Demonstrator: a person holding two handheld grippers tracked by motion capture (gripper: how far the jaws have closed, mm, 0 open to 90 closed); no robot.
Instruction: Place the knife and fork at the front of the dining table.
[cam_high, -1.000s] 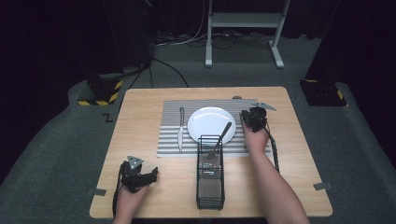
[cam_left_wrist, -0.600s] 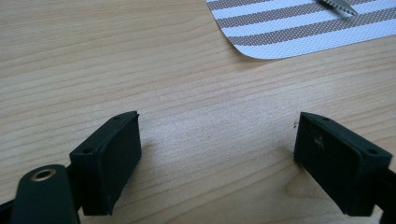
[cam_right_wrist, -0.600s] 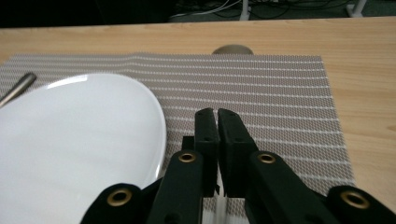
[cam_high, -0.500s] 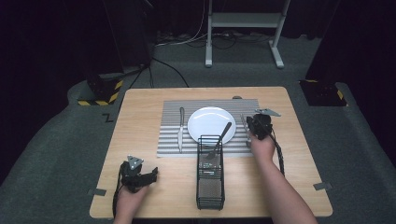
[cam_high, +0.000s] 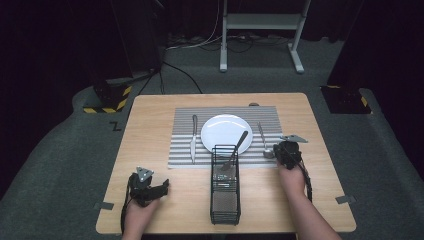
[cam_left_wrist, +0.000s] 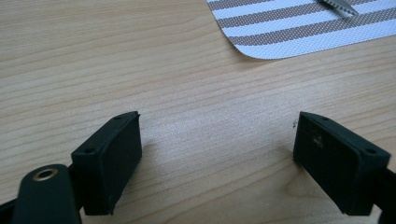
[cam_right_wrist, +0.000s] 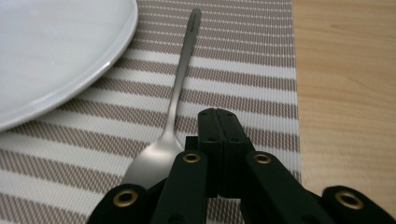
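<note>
Spoon (cam_right_wrist: 175, 109) beside plate rim (cam_right_wrist: 100, 65), closed right tongs (cam_right_wrist: 217, 121) alongside

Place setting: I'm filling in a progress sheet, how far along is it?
Done: the knife lies left of the plate and the spoon right of it, both on the striped mat. In hand: nothing; the right gripper is shut and empty beside the spoon. Left: the fork leans in the wire caddy.

A light wooden table (cam_high: 150, 130) carried a striped placemat (cam_high: 182, 145) on its far half. A black wire basket (cam_high: 225, 200) stood directly on the wood at the near middle, just touching the mat's near edge. Grey carpet floor (cam_high: 60, 165) lay around the table.
</note>
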